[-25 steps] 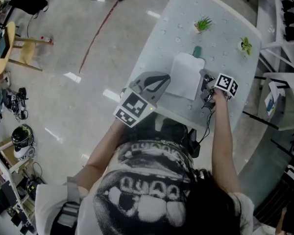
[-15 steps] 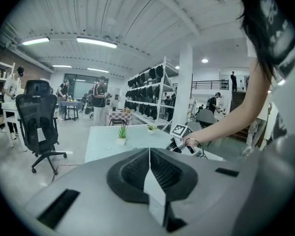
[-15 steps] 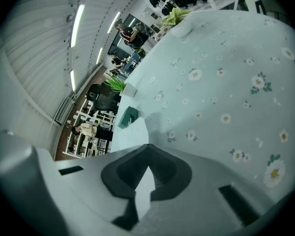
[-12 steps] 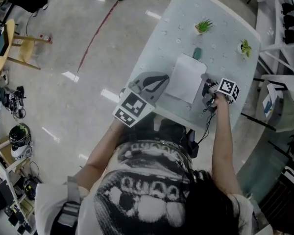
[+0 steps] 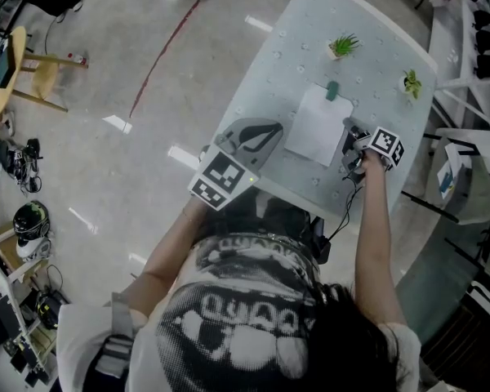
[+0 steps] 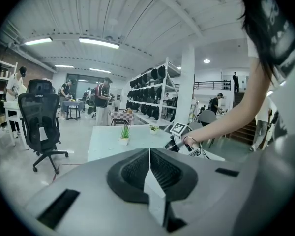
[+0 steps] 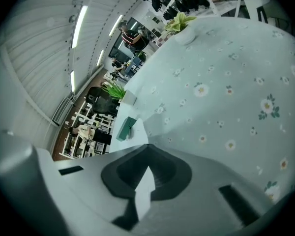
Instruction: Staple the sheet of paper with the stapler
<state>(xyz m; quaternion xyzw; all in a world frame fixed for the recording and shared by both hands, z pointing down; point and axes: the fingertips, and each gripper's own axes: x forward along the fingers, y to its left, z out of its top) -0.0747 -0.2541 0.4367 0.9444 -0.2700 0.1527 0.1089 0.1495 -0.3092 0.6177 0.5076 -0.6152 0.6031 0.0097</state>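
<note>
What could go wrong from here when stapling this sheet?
1. The sheet of paper lies loose; the shut right hand-held gripper at its edge could drag it.
2. Reaching for the green stapler might tip the potted plant just beyond it.

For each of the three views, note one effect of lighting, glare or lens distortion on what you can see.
Head view: bright glare patches on the glossy floor. Left gripper view: fisheye curves the ceiling light strips, corners black. Right gripper view: same fisheye, scene tilted, stapler small.
</note>
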